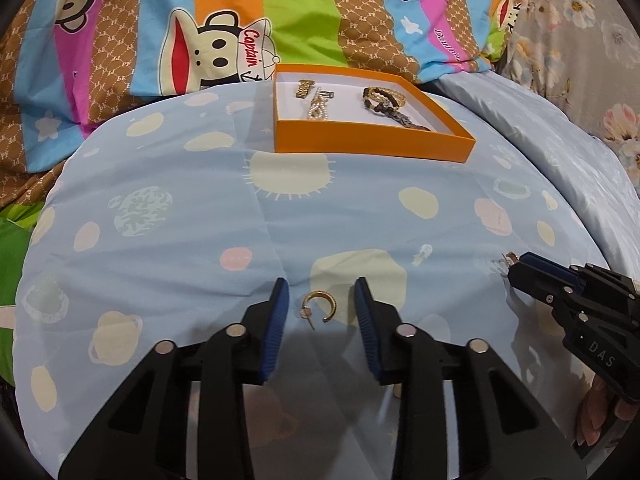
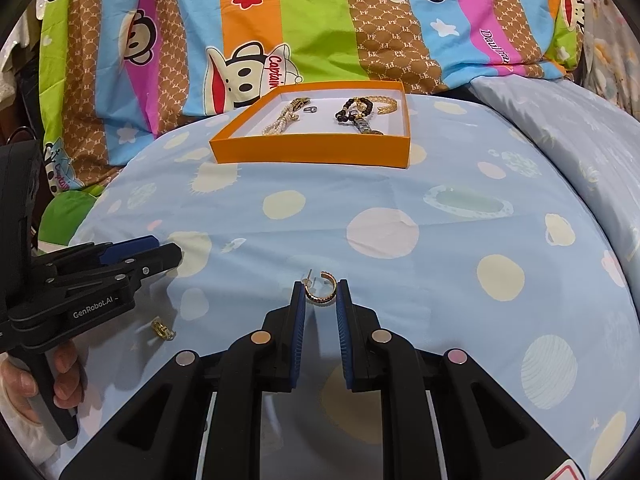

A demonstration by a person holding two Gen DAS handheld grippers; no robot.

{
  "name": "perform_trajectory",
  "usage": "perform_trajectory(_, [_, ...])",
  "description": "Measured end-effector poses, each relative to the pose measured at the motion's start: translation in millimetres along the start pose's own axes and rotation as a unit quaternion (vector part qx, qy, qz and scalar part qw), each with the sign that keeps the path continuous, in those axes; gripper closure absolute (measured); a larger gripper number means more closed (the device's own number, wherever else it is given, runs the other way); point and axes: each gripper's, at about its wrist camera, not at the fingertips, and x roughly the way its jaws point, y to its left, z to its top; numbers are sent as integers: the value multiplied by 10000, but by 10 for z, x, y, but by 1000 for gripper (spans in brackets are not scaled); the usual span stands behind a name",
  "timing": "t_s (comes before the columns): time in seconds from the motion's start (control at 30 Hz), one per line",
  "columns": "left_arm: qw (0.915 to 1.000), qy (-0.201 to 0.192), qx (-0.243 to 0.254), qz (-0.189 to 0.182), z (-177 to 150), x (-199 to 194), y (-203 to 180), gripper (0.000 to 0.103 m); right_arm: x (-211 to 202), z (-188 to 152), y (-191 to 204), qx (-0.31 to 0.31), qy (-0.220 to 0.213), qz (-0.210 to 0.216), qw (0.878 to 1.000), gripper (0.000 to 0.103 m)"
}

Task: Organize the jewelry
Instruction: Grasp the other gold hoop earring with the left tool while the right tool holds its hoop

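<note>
An orange box [image 1: 372, 145] [image 2: 312, 152] on the blue bedspread holds a pearl strand [image 1: 317, 109], a gold piece [image 1: 304, 88], a ring and dark bead bracelets [image 2: 354, 114]. My left gripper [image 1: 322, 300] is open, its fingers either side of a gold hoop earring [image 1: 321, 307] lying on the cloth. My right gripper [image 2: 320, 294] has its pads closed onto a second gold hoop earring [image 2: 320, 290]. The left gripper shows in the right wrist view [image 2: 160, 254], above the first earring [image 2: 162, 330]. The right gripper shows in the left wrist view [image 1: 516, 266].
A striped cartoon-monkey pillow [image 1: 200, 40] lies behind the box. A floral fabric [image 1: 580, 40] lies at the far right. The bedspread [image 2: 440, 240] slopes off at left and right edges.
</note>
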Motion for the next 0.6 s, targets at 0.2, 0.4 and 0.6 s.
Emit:
perform_trajectory(0.2, [9999,5,57,-90,-8,-4,-24,86,-2,0,0,1,-4,2,10000,89])
perform_trajectory(0.4, [9999,-6,97,-124,-23,-18,-47,87,-2,-1,-2,4,-7,-2,10000,89])
perform_trajectory(0.6, [9997,-118,202,-12,-31,-70,-96,87,-38,9,8,6,-76,12,10000,89])
